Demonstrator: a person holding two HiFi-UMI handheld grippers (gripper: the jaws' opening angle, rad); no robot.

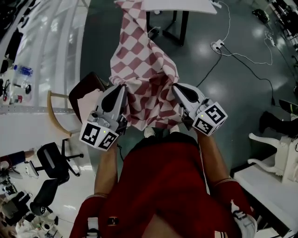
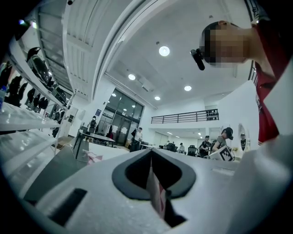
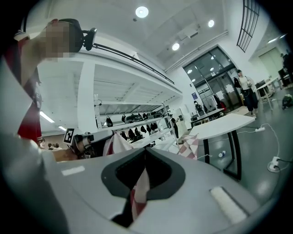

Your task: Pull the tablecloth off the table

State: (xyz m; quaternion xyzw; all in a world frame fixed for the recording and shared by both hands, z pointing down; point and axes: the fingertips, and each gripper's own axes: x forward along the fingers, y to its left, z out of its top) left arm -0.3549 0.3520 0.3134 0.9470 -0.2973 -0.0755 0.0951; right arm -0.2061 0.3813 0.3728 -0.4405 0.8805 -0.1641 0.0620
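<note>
Tablecloth (image 1: 142, 69) stretches off the table (image 1: 177, 4), brown chair (image 1: 84, 95) just beside.

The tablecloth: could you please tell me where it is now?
In the head view the tablecloth hangs at centre, gripped by the left tongs and right tongs, its far end by the table at top.

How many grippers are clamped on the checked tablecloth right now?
2. The left gripper pinches the tablecloth at its left side, the right gripper at its right side. Neither grip is hidden.
</note>
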